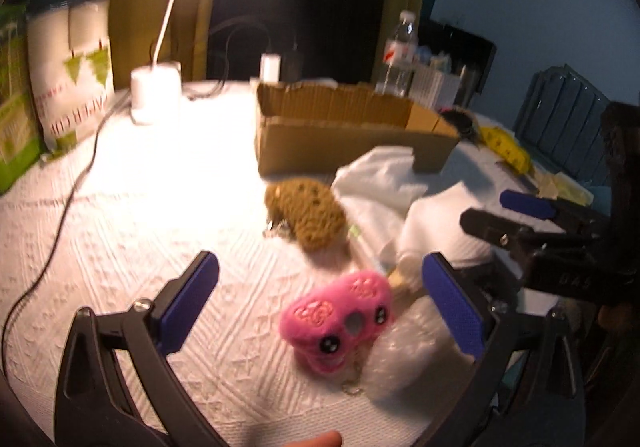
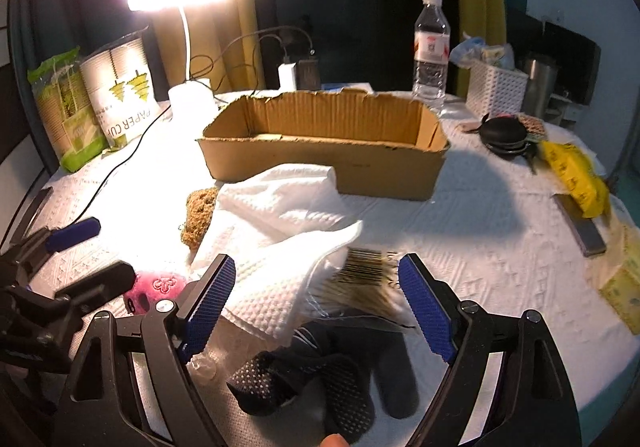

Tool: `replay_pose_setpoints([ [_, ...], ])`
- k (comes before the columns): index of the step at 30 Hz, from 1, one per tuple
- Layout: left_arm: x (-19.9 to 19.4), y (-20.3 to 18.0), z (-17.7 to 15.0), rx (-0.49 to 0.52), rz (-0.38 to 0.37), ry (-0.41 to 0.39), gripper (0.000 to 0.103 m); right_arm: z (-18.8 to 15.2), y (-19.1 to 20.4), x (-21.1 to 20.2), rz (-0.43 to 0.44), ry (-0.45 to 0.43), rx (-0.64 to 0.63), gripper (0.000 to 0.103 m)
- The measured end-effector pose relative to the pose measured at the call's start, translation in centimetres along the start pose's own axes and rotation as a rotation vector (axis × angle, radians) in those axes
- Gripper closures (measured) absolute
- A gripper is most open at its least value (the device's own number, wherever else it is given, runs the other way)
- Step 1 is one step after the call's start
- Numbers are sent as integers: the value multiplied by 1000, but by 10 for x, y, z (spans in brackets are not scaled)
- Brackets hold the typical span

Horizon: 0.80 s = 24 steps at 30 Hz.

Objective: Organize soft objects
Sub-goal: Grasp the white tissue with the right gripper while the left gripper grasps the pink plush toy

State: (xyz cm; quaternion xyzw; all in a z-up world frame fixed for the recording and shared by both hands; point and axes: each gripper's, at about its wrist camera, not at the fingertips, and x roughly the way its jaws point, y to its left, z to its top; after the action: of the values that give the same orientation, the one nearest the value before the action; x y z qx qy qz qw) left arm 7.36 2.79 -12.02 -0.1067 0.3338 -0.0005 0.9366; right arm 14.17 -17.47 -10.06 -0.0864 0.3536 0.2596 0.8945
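A pink plush toy point(image 1: 340, 323) lies on the white tablecloth between the fingers of my open left gripper point(image 1: 320, 303); it also shows in the right wrist view point(image 2: 154, 287). A brown knitted piece point(image 1: 308, 217) lies beyond it, beside crumpled white cloths point(image 2: 280, 231). My right gripper point(image 2: 316, 299) is open above the cloths, a bag of cotton swabs point(image 2: 360, 279) and dark grip socks point(image 2: 320, 383). An open cardboard box point(image 2: 328, 143) stands behind, empty as far as I can see.
A lit desk lamp point(image 2: 188, 87) with a cable stands at the back left beside paper cup packs point(image 2: 120, 95). A water bottle point(image 2: 430, 51), white basket point(image 2: 496, 87), black pouch point(image 2: 504, 131) and yellow packet point(image 2: 576, 175) sit at the right.
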Motion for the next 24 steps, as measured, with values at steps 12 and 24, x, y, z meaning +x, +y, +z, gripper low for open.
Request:
replay_pose_setpoints([
  [12, 33, 8, -14, -56, -56, 147, 5, -1, 7, 26, 34, 48, -28, 48],
  [24, 20, -8, -10, -13, -122, 132, 62, 3, 8, 6, 38, -14, -40, 93],
])
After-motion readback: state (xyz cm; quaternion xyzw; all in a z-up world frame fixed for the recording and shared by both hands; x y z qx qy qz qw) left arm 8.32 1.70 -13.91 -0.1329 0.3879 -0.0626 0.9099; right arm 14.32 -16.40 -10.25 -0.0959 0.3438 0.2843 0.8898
